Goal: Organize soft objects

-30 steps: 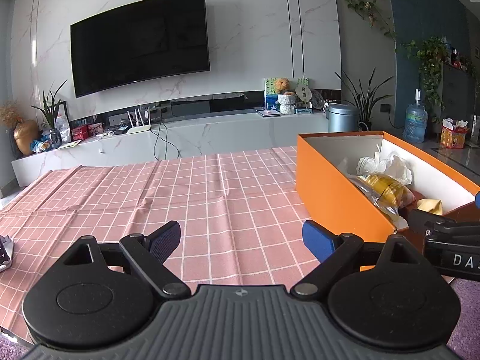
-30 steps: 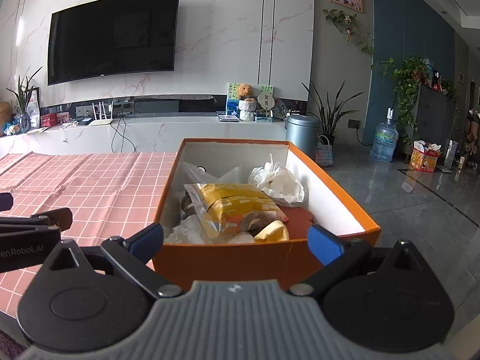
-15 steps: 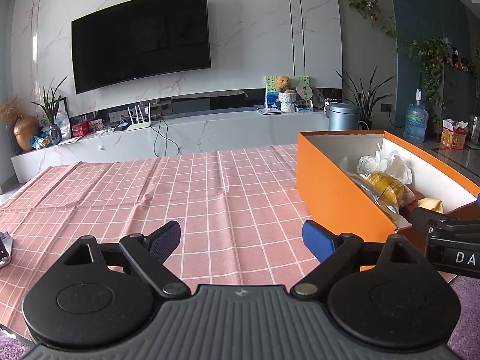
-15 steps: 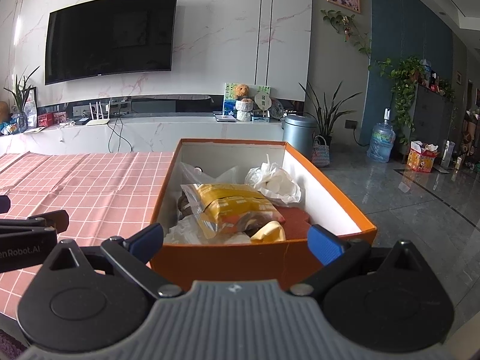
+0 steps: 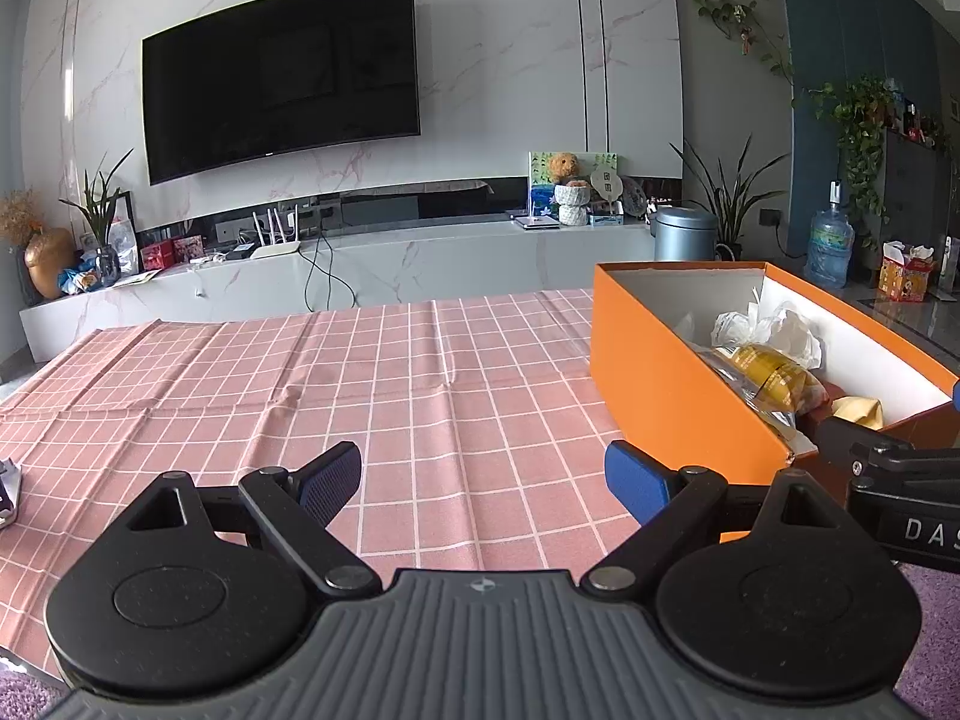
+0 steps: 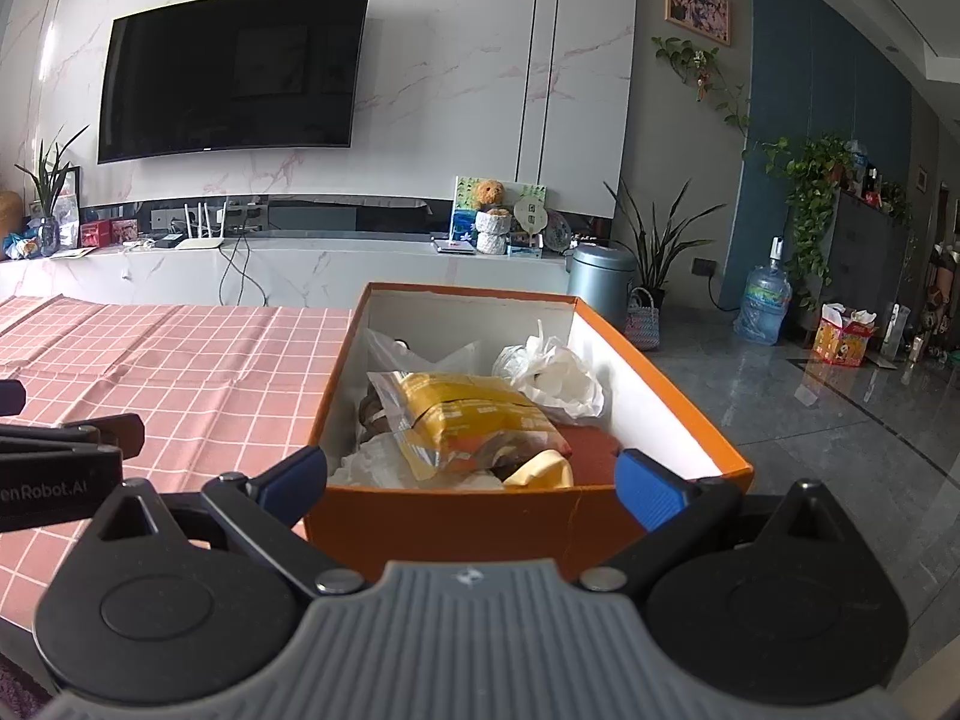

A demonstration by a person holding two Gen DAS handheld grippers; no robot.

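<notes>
An orange box (image 6: 456, 522) with white inner walls stands at the right end of the table; it also shows in the left wrist view (image 5: 666, 384). Inside lie a yellow packet in clear plastic (image 6: 474, 420), a white crumpled bag (image 6: 558, 378), a dark red soft item (image 6: 591, 444) and a pale yellow piece (image 6: 540, 471). My right gripper (image 6: 471, 480) is open and empty, just in front of the box's near wall. My left gripper (image 5: 483, 477) is open and empty, low over the pink checked tablecloth (image 5: 300, 390), left of the box.
A metal object (image 5: 7, 489) lies at the table's left edge. Beyond the table stand a white TV bench (image 5: 360, 264), a grey bin (image 5: 684, 234) and plants. Grey tiled floor (image 6: 810, 408) lies to the right of the box.
Both grippers have drawn back a little toward me and risen slightly; the box looks a touch farther. Both stay open and empty.
</notes>
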